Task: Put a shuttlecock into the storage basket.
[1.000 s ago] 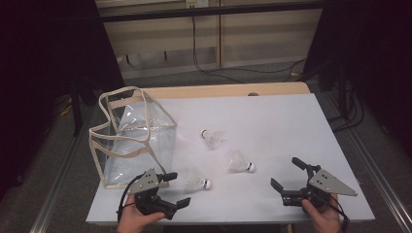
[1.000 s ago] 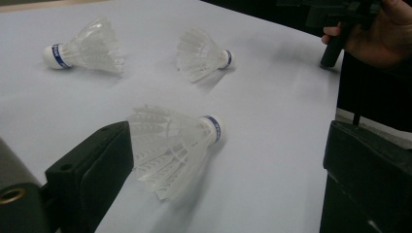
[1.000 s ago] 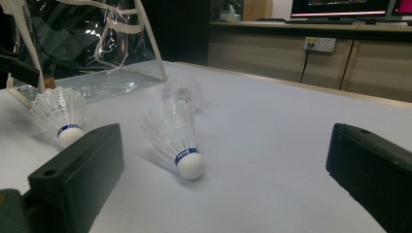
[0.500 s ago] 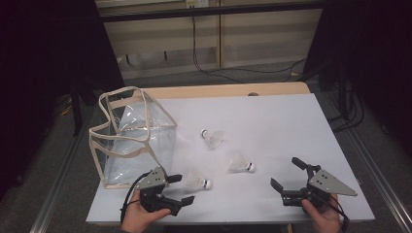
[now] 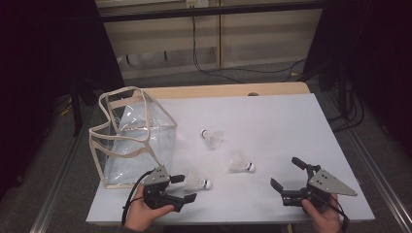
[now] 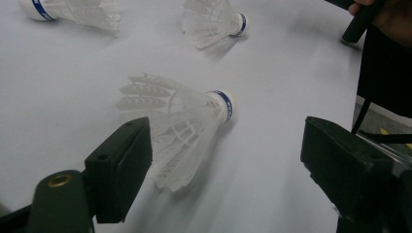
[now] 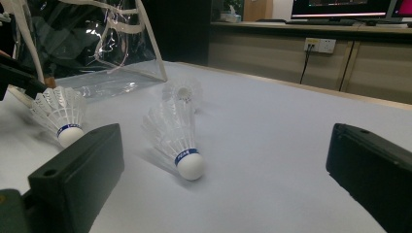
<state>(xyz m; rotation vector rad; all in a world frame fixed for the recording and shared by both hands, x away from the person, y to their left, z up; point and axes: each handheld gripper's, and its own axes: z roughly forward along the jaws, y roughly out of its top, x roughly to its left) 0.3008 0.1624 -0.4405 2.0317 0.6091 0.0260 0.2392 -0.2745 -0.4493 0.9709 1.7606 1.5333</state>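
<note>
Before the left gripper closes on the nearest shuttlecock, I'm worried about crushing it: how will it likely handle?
The nearest shuttlecock looks very light, a thin lattice skirt on a small cork. The skirt would probably flex or deform under the left gripper, whose jaws have just been closing around it without pressing yet. Lying on its side on the smooth table, it may roll in an arc if nudged.

Table: a white rectangular tabletop (image 5: 272, 121) with a pale wooden strip (image 5: 228, 90) along its far edge, matte and evenly lit.
Floor: grey floor (image 5: 58, 170) on both sides of the table, with a metal rail (image 5: 374, 165) running along the right edge.
Back wall: beige panelled cabinet fronts (image 5: 243, 39) under a dark horizontal bar (image 5: 214, 10).
Cables: black cables (image 5: 204, 63) hang down the panels and trail across the floor.
Socket: a white wall socket plate (image 7: 320, 45) on the beige panel, one cord plugged in.
Sides: deep black shadow left and right.
Screen: a glowing monitor (image 7: 340, 7) on the far counter.
</note>
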